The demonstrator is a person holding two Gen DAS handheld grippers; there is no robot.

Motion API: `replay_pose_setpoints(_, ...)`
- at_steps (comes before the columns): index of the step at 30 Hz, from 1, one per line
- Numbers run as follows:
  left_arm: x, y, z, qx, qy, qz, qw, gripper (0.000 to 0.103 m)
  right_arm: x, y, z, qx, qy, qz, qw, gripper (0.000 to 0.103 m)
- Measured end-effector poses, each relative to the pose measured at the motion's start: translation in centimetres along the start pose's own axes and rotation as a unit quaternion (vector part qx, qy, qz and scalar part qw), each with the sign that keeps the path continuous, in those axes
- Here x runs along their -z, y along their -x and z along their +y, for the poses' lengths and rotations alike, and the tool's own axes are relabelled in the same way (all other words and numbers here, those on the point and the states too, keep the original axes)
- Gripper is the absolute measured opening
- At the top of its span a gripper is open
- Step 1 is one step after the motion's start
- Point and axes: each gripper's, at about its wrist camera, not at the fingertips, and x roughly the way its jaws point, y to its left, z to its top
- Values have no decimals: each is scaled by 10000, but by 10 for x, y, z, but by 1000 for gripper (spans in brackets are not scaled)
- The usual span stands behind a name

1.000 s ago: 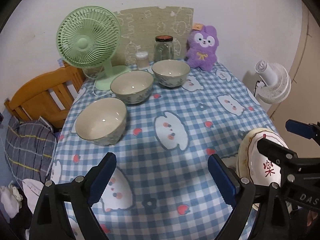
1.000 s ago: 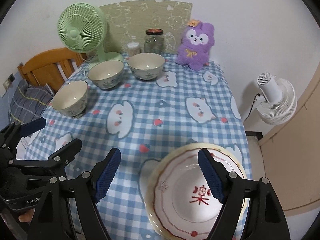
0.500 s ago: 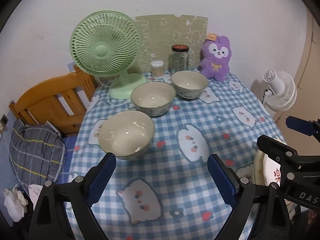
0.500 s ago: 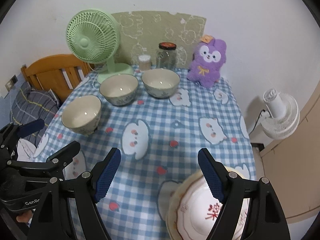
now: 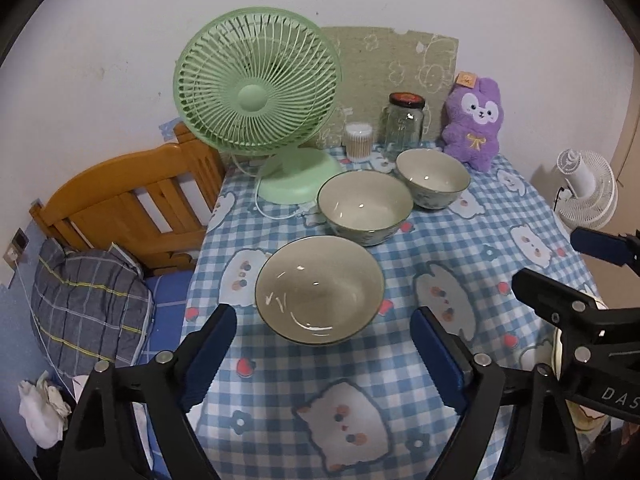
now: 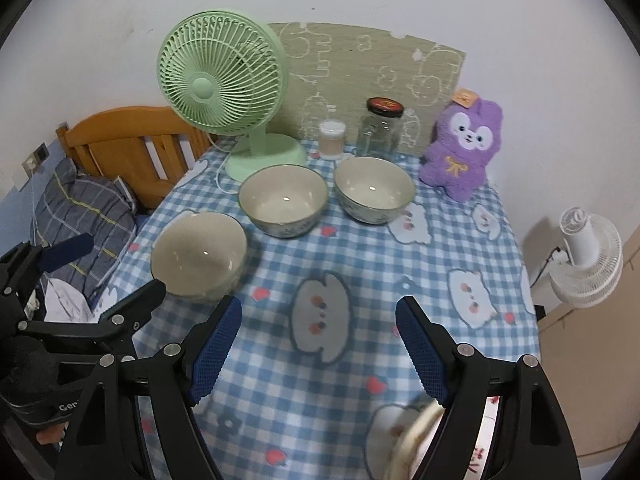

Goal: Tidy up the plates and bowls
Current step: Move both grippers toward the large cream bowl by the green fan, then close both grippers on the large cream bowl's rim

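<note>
Three cream bowls stand in a diagonal row on the checked tablecloth [image 5: 500, 216]: near bowl [image 5: 318, 288], middle bowl [image 5: 364, 204], far bowl [image 5: 434, 178]. My left gripper [image 5: 324, 354] hovers at the near bowl's front edge. Its jaws are closing and stand wider than the bowl, whose front lies between the blue pads [image 5: 210, 350] untouched. My right gripper [image 6: 318, 340] is open over bare cloth, with the near bowl [image 6: 198, 256] ahead to its left. A red-patterned plate [image 6: 416, 426] shows only its rim at the bottom right, partly behind the right finger.
At the table's back stand a green desk fan [image 5: 256, 92], a glass jar [image 5: 404, 124], a cotton-swab tub [image 5: 359, 140] and a purple plush [image 5: 476, 124]. A wooden bed frame [image 5: 120, 200] with a pillow lies left. A white floor fan [image 5: 586, 190] is right.
Both grippers moved forward and left over the table. The bowls now look larger and closer. The plate slid from under the right gripper to the bottom edge. The left jaws narrowed slightly.
</note>
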Motion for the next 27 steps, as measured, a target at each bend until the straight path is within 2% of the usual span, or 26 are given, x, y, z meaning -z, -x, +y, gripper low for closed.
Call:
replay_pose_setpoints(8,-9,-24,24,-126,-1,77,9999,85,-22,-26,23,-97,90,40,9999,79)
replay_pose_setpoints(13,-13,-46,37,-173,24,174,9997,78,-32,-51,38,-214,131,225,9994,72)
replay_pose_setpoints(15,-14,-54,41,-209,8,189,9996,72,-34,-62,44,-240,160,287,9992,70)
replay_pose_setpoints(20,-14,-77,50,-146,-21,317,9994,68,-40,-91,50,-340,53,483,9982,60)
replay_pose_setpoints(27,-12,-108,59,-3,106,619,9980,61,-40,-131,55,-476,-157,876,9949,55)
